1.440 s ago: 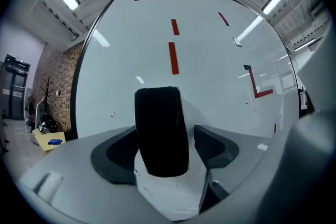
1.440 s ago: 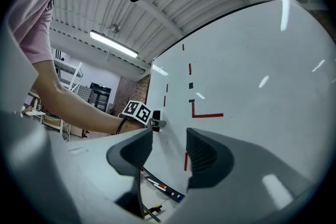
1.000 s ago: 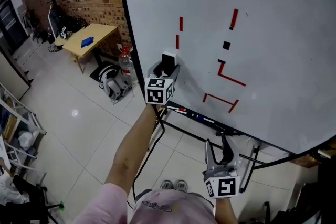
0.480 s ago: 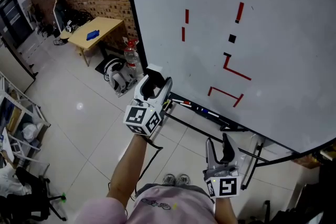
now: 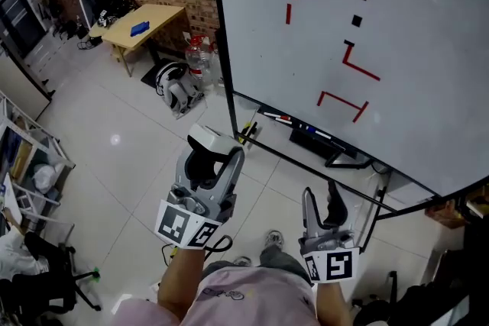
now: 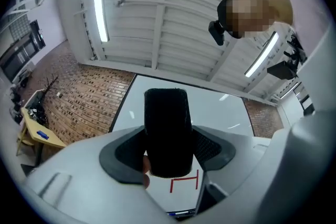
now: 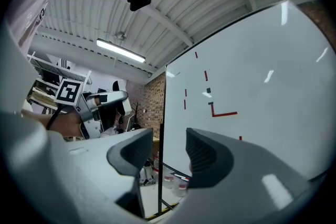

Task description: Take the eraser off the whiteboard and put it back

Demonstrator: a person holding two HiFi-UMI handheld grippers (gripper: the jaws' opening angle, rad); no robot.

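The eraser (image 5: 208, 139), with a white back and black felt, stands upright between the jaws of my left gripper (image 5: 211, 158). That gripper is shut on it and held well away from the whiteboard (image 5: 428, 27), over the floor. In the left gripper view the eraser's black felt (image 6: 167, 118) fills the gap of the left gripper (image 6: 168, 148), with the board behind it. My right gripper (image 5: 322, 208) is low at the right, open and empty. In the right gripper view the right gripper (image 7: 168, 157) frames the board's left edge.
Red line marks and a small black square (image 5: 356, 20) are on the board. Its tray (image 5: 306, 130) holds markers. A wooden table (image 5: 141, 23), water bottles (image 5: 200, 56) and a bag (image 5: 177, 88) stand at the brick wall. Shelving (image 5: 23, 164) is at the left.
My left gripper has pulled the eraser off the whiteboard and drawn it back and down toward the person. The right gripper has shifted only a little.
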